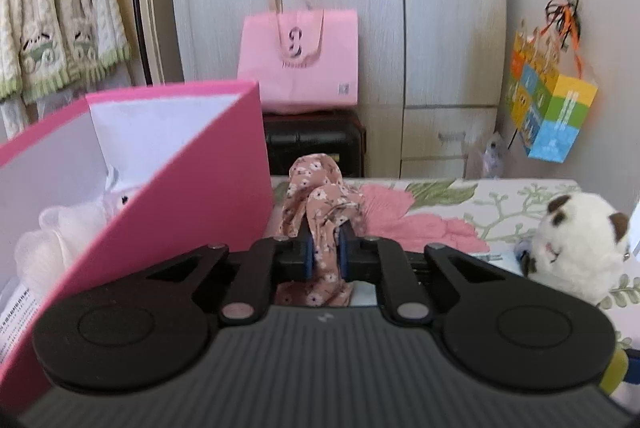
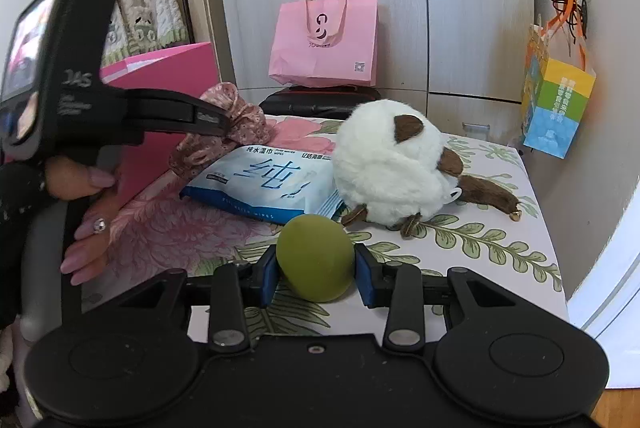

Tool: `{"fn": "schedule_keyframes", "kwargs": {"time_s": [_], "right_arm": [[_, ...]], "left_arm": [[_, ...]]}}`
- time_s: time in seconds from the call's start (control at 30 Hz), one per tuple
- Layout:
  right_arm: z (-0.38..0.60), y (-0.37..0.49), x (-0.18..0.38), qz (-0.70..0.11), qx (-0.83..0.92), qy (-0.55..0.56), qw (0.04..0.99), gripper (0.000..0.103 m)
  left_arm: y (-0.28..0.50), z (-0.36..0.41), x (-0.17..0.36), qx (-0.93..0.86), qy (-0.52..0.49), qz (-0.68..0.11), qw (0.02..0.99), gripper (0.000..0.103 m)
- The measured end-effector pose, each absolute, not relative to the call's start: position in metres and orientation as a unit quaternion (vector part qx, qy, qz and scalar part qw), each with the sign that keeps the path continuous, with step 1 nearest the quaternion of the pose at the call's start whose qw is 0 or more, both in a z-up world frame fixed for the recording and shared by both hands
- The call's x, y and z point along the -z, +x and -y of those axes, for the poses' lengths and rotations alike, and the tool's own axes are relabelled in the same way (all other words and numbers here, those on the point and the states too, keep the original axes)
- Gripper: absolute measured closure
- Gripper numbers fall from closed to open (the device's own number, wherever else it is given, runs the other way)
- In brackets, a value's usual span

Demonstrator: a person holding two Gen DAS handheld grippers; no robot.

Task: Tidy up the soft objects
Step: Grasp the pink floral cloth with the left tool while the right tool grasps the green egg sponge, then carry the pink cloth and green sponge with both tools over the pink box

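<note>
My left gripper (image 1: pixel 326 248) is shut on a pink floral scrunchie (image 1: pixel 324 204) and holds it above the floral table, next to the open pink box (image 1: pixel 192 188). The box holds a pale fluffy puff (image 1: pixel 60 232). In the right wrist view the left gripper (image 2: pixel 216 118) holds the scrunchie (image 2: pixel 240 120) over a pack of wet wipes (image 2: pixel 268 180). My right gripper (image 2: pixel 316 270) is shut on a green soft ball (image 2: pixel 316 256) low over the table. A white and brown plush cat (image 2: pixel 392 164) lies beyond it; it also shows in the left wrist view (image 1: pixel 580 244).
A pink paper bag (image 2: pixel 324 40) stands on a black case (image 2: pixel 320 100) against the grey wardrobe (image 2: pixel 460 8). A colourful gift bag (image 2: pixel 556 104) hangs on the right wall. A cream cardigan (image 1: pixel 56 12) hangs at the left. The table (image 2: pixel 500 248) has a floral cloth.
</note>
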State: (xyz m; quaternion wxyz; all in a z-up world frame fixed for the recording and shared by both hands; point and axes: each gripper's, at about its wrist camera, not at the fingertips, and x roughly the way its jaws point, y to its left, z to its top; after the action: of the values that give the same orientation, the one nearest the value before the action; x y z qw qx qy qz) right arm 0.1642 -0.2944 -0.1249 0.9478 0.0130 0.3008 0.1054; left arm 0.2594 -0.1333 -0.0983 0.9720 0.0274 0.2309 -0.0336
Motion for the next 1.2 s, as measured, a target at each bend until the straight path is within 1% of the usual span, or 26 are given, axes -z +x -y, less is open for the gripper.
{"fn": "schedule_keyframes", "kwargs": {"time_s": [0.17, 0.53, 0.9, 1.2], "right_arm": [[0.296, 0.161, 0.123, -0.299, -0.104, 0.022, 0.948, 0.059], [0.299, 0.158, 0.12, -0.297, -0.099, 0.038, 0.949, 0.059], [0.296, 0.142, 0.117, -0.297, -0.098, 0.051, 0.949, 0.059], [0.285, 0.121, 0.113, -0.303, -0.112, 0.05, 0.945, 0.059]], "left_arm": [[0.239, 0.13, 0.092, 0.042, 0.026, -0.199, 0.979, 0.093], [0.199, 0.111, 0.078, 0.074, -0.003, -0.158, 0.985, 0.094], [0.164, 0.094, 0.071, 0.127, -0.02, -0.162, 0.978, 0.094], [0.13, 0.08, 0.074, 0.167, -0.011, -0.171, 0.971, 0.094]]}}
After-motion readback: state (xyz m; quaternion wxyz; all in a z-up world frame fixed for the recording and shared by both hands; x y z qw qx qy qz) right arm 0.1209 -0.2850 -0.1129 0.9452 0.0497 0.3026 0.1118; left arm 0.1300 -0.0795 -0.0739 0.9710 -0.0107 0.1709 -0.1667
